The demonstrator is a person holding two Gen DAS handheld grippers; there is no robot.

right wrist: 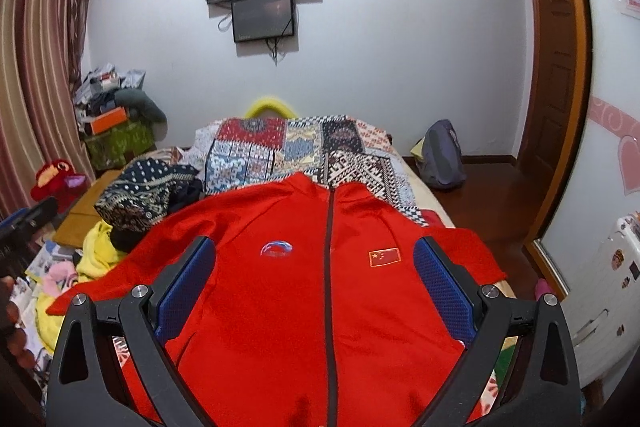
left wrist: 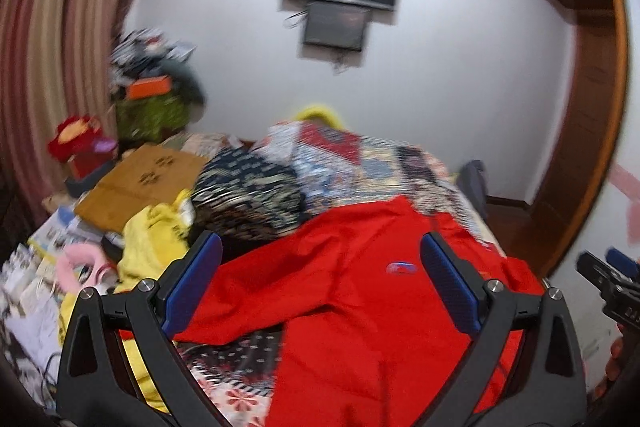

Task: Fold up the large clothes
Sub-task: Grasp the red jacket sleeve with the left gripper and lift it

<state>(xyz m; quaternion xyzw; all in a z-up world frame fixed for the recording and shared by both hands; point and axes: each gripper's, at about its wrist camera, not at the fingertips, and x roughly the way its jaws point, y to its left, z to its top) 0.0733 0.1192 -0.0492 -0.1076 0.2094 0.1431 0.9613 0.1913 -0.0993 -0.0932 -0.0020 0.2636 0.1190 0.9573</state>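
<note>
Garment: red zip-front jacket (right wrist: 304,291), spread face-up on the bed (right wrist: 424,203), collar toward the far wall, zip closed; flat layout suits a first fold.
Left sleeve: stretched out sideways toward the yellow cloth (right wrist: 96,251), lying flat.
Right gripper (right wrist: 316,291): jaws wide apart, holding nothing, poised above the chest panel and centred on the zip, probably to survey before picking an edge.
Left gripper (left wrist: 320,287): jaws likewise spread and empty, held over the jacket's left half; view blurred.
Patchwork quilt (right wrist: 280,151): bunched beyond the collar, clear of the folding area.
Stage, as judged: no fold made yet; sleeves the likely first grasp.
</note>
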